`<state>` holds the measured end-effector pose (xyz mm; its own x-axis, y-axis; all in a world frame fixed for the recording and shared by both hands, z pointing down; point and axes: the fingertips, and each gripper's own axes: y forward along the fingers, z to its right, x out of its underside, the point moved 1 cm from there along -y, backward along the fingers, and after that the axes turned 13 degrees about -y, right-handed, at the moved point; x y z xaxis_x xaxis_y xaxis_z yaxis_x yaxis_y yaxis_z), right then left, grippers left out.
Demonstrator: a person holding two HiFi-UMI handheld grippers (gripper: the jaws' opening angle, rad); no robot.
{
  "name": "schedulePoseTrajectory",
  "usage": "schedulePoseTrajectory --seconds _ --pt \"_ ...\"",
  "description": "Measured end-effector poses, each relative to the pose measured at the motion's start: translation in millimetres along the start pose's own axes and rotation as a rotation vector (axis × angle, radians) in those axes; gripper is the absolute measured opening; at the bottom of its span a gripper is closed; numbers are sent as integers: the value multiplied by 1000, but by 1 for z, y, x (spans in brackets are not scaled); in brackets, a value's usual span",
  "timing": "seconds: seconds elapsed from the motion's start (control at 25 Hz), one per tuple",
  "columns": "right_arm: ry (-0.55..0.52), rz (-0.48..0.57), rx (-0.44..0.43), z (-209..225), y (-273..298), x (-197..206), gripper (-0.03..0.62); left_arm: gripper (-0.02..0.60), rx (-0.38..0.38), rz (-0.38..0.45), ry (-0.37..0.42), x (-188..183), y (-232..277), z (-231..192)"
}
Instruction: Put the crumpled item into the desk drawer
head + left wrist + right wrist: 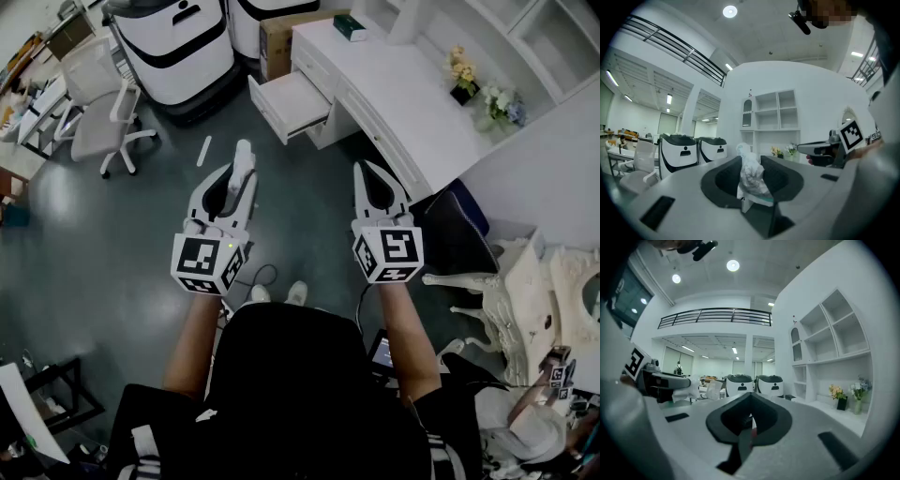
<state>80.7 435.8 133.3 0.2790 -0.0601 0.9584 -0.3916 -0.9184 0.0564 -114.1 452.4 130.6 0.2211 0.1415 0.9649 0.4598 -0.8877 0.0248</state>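
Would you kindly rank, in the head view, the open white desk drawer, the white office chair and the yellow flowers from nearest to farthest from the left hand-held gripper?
1. open white desk drawer, just ahead and to the right of the left hand-held gripper.
2. white office chair, off to its left.
3. yellow flowers in a dark pot, far right on the white desk.

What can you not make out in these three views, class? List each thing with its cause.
The crumpled item: left gripper view; its lower end is hidden between the jaws of the left gripper.
The open drawer: head view; too small to tell whether anything lies inside.
The green box on the desk: head view; print too small to read.
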Motion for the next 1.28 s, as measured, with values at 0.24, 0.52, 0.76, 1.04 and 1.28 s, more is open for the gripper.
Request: schedulePoseTrajectory --seconds 0.24,0.52,0.76,1.04,1.28 --pt "-4 -3 -26 5 -2 8 -9 110 -2 1 -33 6 10 11" --pt "-10 -19 -57 13 -11 29 -9 109 -12 -6 -35 22 18 28" --pt "-24 -16 -60 19 -9 34 -9 110 -23 -14 -46 28 21 29" --pt "-22 -25 -77 25 3 44 -9 110 -53 -5 -59 31 35 21" --pt "-26 -31 -90 28 23 48 -9 110 -62 -10 -66 32 52 8"
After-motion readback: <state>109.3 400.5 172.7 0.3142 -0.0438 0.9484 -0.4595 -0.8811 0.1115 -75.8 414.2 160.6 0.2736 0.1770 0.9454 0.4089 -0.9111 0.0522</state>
